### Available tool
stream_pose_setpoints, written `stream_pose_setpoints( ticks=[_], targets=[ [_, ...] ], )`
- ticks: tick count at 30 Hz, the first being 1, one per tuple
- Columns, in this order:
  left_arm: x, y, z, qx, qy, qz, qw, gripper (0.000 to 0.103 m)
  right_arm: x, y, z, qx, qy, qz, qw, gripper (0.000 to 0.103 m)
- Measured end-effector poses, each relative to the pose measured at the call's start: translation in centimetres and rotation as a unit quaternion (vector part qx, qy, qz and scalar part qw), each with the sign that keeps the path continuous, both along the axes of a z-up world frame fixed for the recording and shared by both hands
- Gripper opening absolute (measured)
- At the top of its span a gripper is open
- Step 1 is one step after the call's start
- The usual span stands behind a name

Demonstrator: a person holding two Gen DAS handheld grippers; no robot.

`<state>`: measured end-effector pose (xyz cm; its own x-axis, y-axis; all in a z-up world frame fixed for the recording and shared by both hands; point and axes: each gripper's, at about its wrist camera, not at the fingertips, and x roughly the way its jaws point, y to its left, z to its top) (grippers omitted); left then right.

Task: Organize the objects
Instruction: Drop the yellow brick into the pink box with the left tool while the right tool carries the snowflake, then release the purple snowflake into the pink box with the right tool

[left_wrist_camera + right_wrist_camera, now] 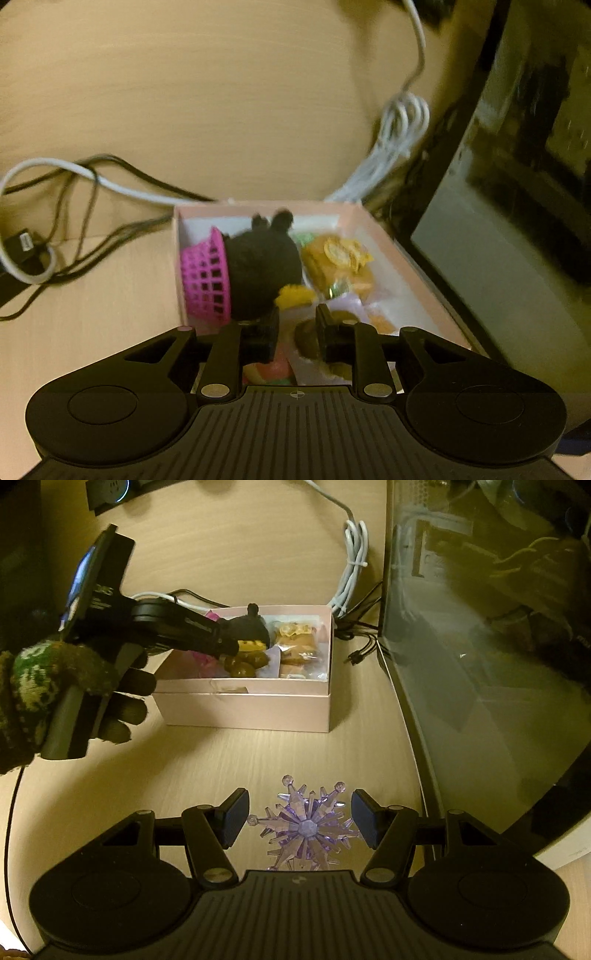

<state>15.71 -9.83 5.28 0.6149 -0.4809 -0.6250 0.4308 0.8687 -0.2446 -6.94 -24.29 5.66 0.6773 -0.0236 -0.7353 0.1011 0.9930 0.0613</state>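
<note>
The left gripper (297, 325) hangs over the pink box (243, 707), its jaws a narrow gap apart with nothing pressed between the pads. The right gripper (299, 821) stands open around a spiky purple crystal star (306, 829) on the wooden desk (229, 760), pads not touching it. The cardboard box holds a pink mesh basket (205, 280) on its side, a fuzzy black plush (264, 266), wrapped snacks (340, 266) and brown lumps (245, 664)

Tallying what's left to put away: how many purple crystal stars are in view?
1: the purple crystal star lies on the table, in front of the pink box, between the right gripper's open fingers. Others may be hidden inside.
</note>
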Motion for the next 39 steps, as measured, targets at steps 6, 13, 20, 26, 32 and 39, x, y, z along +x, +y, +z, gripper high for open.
stream_pose_setpoints(
  ticks=[6,13,20,26,32,39],
  targets=[
    [-3.3,5.7,2.5,-0.075,-0.017,0.060,0.9953,0.023,1.4,1.0,0.1,-0.011,-0.008,0.023,1.000,0.061],
    [-8.0,12.3,1.1,-0.082,0.025,0.121,0.9890,0.023,5.7,2.6,3.1,-0.054,-0.070,0.062,0.994,0.061],
    [-10.8,14.3,-1.8,-0.067,0.082,0.136,0.9851,0.023,13.4,5.3,5.2,-0.078,-0.149,0.084,0.982,0.062],
    [-11.2,13.7,-1.7,-0.073,0.081,0.121,0.9867,0.023,14.6,4.6,4.7,-0.063,-0.148,0.078,0.984,0.073],
    [-9.0,11.2,0.7,-0.091,0.044,0.101,0.9898,0.023,10.3,1.3,1.6,-0.052,-0.085,0.029,0.995,0.073],
    [-3.5,6.6,1.5,-0.037,0.024,0.084,0.9955,0.023,9.3,-0.7,-1.7,-0.050,-0.037,-0.016,0.998,0.068]
  ],
)
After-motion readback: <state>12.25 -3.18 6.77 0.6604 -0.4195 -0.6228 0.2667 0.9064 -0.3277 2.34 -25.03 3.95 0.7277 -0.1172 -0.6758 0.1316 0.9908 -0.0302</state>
